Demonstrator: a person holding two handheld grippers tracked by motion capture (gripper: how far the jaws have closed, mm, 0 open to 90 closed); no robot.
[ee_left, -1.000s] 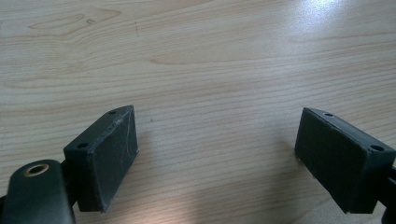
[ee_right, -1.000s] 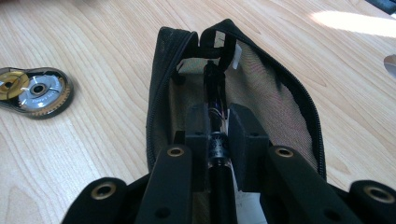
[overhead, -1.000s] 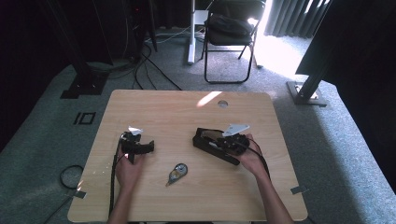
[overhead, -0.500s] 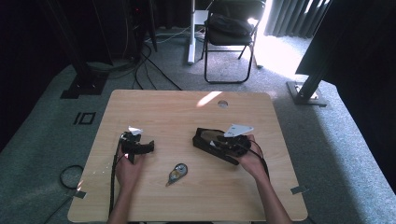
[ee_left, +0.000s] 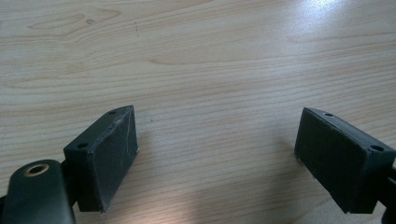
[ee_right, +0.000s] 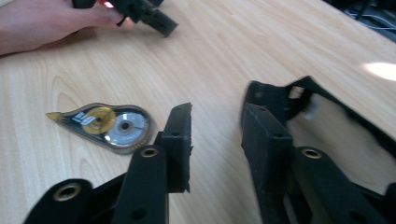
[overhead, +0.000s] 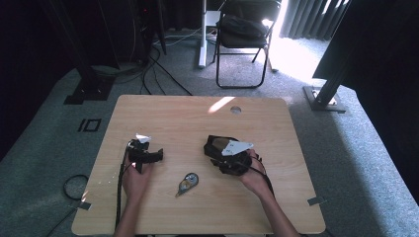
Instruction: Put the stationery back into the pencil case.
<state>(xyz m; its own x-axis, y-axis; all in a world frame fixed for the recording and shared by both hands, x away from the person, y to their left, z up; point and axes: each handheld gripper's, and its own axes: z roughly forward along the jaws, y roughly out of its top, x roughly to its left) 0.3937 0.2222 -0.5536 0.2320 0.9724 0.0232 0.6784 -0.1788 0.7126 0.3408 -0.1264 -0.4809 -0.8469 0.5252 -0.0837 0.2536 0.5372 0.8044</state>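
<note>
- The correction tape dispenser (overhead: 187,183) lay flat on the desk (overhead: 168,113), untouched, between the two hands and nearer the desk's near edge; by my reading, the pick-up had not yet begun.
- The right tongs (ee_right: 215,140) were released, jaws apart with nothing between them, and pointed across the desk with the dispenser (ee_right: 105,125) just beside the left-hand jaw, apart from it.
- The left tongs (ee_left: 215,158) were also released, jaws spread wide over bare wood, grasping nothing; in the high view they (overhead: 157,156) sat toward the desk's left edge, well apart from the dispenser.
- A black open-topped case (overhead: 217,146) lay under and beside the right tongs (overhead: 217,160), toward the desk's middle; its inside looked empty, though much was hidden.
- Left to do, as I judge it: close on the dispenser, lift it, and likely place it in the case.
</note>
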